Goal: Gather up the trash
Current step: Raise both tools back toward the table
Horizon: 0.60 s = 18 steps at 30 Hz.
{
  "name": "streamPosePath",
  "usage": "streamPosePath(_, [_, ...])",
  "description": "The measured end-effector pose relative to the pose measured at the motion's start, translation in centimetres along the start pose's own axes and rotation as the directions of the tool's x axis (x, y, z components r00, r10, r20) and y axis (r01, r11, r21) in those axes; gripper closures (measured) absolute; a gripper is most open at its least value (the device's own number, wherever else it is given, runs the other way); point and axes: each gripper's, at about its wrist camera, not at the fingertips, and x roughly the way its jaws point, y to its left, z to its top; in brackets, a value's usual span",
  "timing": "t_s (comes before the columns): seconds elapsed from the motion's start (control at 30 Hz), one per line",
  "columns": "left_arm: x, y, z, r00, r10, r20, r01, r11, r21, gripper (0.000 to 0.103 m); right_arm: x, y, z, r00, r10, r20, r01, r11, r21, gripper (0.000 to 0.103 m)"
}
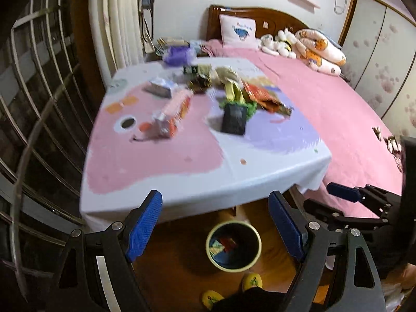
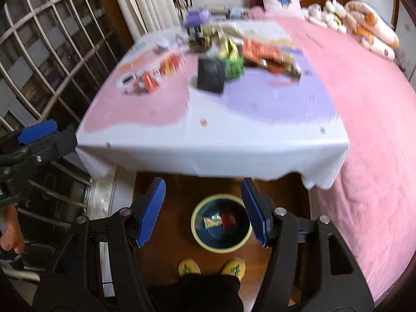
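Observation:
A round bin (image 1: 233,245) (image 2: 221,223) with a pale rim stands on the wooden floor below the table's near edge, with a few wrappers inside. On the table (image 1: 182,182) (image 2: 208,153) lie several pieces of trash: a black packet (image 1: 234,119) (image 2: 211,76), an orange-pink wrapper (image 1: 170,115) (image 2: 156,74), and a heap of green, red and yellow wrappers (image 1: 247,91) (image 2: 254,52). My left gripper (image 1: 215,223) hangs open and empty high above the bin. Beside it my right gripper (image 2: 204,209) is open and empty too, over the bin; one of its fingers (image 1: 343,192) shows in the left wrist view.
A bed with a pink sheet (image 1: 338,119) (image 2: 377,130) runs along the table's right side, with a pillow and soft toys at its head. A barred window (image 1: 39,104) (image 2: 39,52) and curtain fill the left. The person's yellow slippers (image 2: 212,266) stand just behind the bin.

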Motion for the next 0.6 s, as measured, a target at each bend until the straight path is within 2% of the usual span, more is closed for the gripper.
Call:
streamPosePath(0.17, [-2.2,2.2,1.2,0.997,0.057,0.056,-0.056,0.998,-0.016,0.018,-2.3,1.9,2.1,0.998,-0.001,0.069,0.003,1.0,-0.023,0.045])
streamPosePath(0.27, [-3.0,3.3,1.8,0.996,0.065,0.068,-0.064,0.998,-0.025,0.018,-3.1,2.6,2.8,0.996,-0.012,0.091,0.016,0.999,-0.047,0.045])
streamPosePath(0.4, [-3.3,4.3,3.1,0.996,0.066,0.068,-0.064,0.997,-0.036,0.018,-2.6,2.3,3.4,0.995,-0.014,0.098,0.021,0.998,-0.063,0.045])
streamPosePath(0.6, [-1.8,4.4,5.2,0.995,0.079,0.055,-0.077,0.996,-0.044,0.018,-0.6,1.1,5.3,0.995,0.008,0.097,0.0,0.997,-0.081,0.045])
